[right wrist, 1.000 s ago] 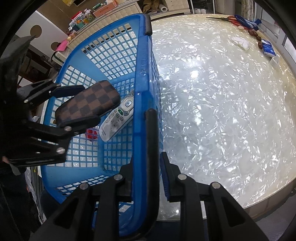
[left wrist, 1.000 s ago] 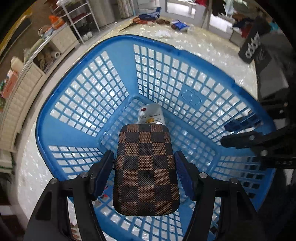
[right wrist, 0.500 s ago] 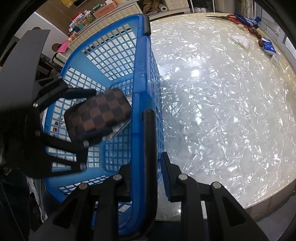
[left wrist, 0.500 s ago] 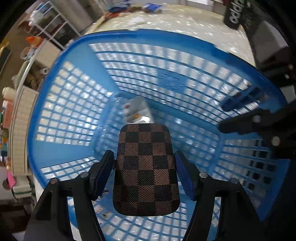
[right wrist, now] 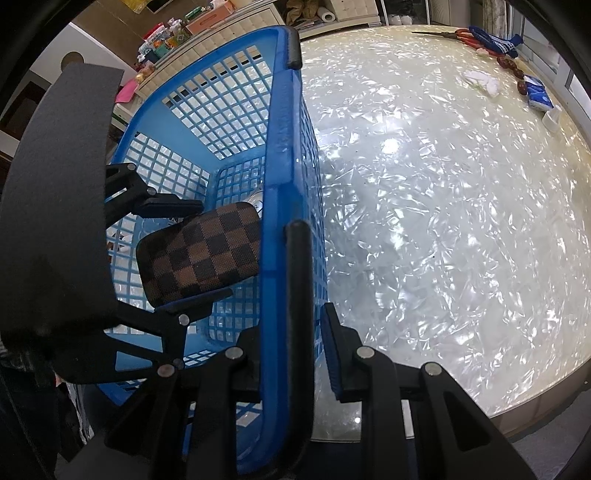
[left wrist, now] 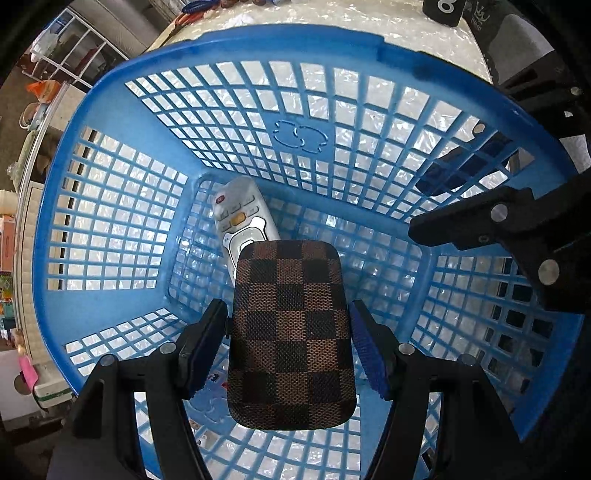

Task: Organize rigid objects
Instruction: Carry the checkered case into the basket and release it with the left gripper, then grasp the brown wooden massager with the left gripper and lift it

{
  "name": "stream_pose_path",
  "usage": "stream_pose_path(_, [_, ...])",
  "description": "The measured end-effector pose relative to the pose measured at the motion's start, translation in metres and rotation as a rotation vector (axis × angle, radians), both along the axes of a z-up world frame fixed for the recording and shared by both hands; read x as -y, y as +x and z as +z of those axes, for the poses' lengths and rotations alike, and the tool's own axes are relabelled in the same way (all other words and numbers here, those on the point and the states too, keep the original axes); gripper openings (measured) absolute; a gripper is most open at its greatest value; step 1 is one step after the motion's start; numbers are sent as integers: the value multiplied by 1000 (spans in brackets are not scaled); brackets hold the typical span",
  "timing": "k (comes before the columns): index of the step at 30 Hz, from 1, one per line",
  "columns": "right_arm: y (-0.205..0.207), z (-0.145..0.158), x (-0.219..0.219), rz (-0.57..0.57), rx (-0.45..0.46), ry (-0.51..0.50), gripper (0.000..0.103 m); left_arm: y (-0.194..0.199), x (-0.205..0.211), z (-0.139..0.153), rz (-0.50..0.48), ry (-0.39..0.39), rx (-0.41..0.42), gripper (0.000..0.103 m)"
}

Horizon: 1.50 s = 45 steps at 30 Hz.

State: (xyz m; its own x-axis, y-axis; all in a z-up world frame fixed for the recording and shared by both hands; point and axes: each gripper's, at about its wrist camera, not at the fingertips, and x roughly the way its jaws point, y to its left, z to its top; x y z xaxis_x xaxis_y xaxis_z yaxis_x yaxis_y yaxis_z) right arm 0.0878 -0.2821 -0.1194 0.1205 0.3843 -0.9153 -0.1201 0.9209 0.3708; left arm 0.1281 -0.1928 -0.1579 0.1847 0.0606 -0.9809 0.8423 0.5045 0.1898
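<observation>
A brown checkered case (left wrist: 291,332) sits between the blue pads of my left gripper (left wrist: 286,308), which is shut on its two long sides. Gripper and case hang inside the blue mesh basket (left wrist: 221,48), just above its floor. A white remote (left wrist: 240,218) lies on the basket floor, its near end hidden under the case. My right gripper (right wrist: 295,332) is shut on the basket's rim (right wrist: 284,129) and its black handle (right wrist: 299,277). The right wrist view shows the case (right wrist: 199,254) at the left, low in the basket.
The basket stands at the near left edge of a shiny pearl-white table (right wrist: 443,184). At the table's far side lie scissors (right wrist: 461,35), a white tissue (right wrist: 484,81) and a blue packet (right wrist: 537,94). Shelves (left wrist: 85,48) stand beyond the table.
My left gripper has sunk deeper into the basket with the case and rolled, so the remote now points up-left. The right gripper has kept still on the rim.
</observation>
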Motion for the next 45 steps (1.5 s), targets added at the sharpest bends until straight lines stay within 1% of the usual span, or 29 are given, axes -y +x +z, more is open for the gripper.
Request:
stream_pose_path(1, [0, 0, -1, 1, 1, 0, 24, 1, 0, -1, 2, 5, -5, 71])
stream_pose_path(3, [0, 0, -1, -1, 0, 1, 24, 3, -1, -2, 7, 9, 0, 77])
stream_pose_path(4, [0, 0, -1, -1, 0, 0, 24, 4, -2, -1, 6, 8, 9, 82])
stream_pose_path(5, [0, 0, -1, -2, 0, 1, 24, 4, -2, 0, 4, 17, 32, 85])
stream_pose_path(7, [0, 0, -2, -3, 0, 2, 24, 6, -3, 2, 5, 44, 76, 88])
stream_pose_path(9, [0, -1, -1, -6, 1, 7, 25, 11, -7, 5, 22, 66, 106, 88])
stream_pose_path(11, [-1, -1, 1, -8, 2, 11, 25, 18, -12, 11, 43, 63, 130, 88])
stream_pose_path(15, [-1, -1, 4, -9, 3, 17, 24, 34, -25, 33, 92, 51, 182, 88])
stream_pose_path(17, [0, 1, 0, 10, 17, -9, 25, 39, -31, 46, 109, 30, 202, 88])
stream_pose_path(19, [0, 0, 0, 13, 15, -14, 25, 46, -40, 59, 136, 5, 209, 88])
stream_pose_path(21, [1, -2, 5, 0, 6, 10, 25, 52, -49, 70, 163, 25, 252, 88])
stream_pose_path(23, [2, -2, 6, 1, 4, 16, 25, 55, -59, 78, 187, 28, 266, 88])
stream_pose_path(24, [2, -2, 6, 1, 6, 13, 25, 55, -62, 82, 200, 20, 267, 88])
stream_pose_path(26, [2, -3, 5, 5, 4, 10, 24, 55, -73, 94, 241, -22, 265, 88])
stream_pose_path(29, [2, -2, 4, 10, 5, 3, 24, 45, -95, 113, 286, -116, 241, 88])
stream_pose_path(34, [2, -1, 3, 15, 10, -11, 24, 7, -137, 134, 338, -174, 238, 88])
stream_pose_path(37, [1, -1, 0, 19, 11, -16, 24, -10, -165, 144, 380, -189, 254, 88])
stream_pose_path(40, [1, -1, -4, 24, 11, -25, 24, -28, -195, 147, 425, -187, 265, 88])
stream_pose_path(45, [1, -1, -12, 25, 11, -40, 24, -51, -242, 129, 497, -163, 252, 88])
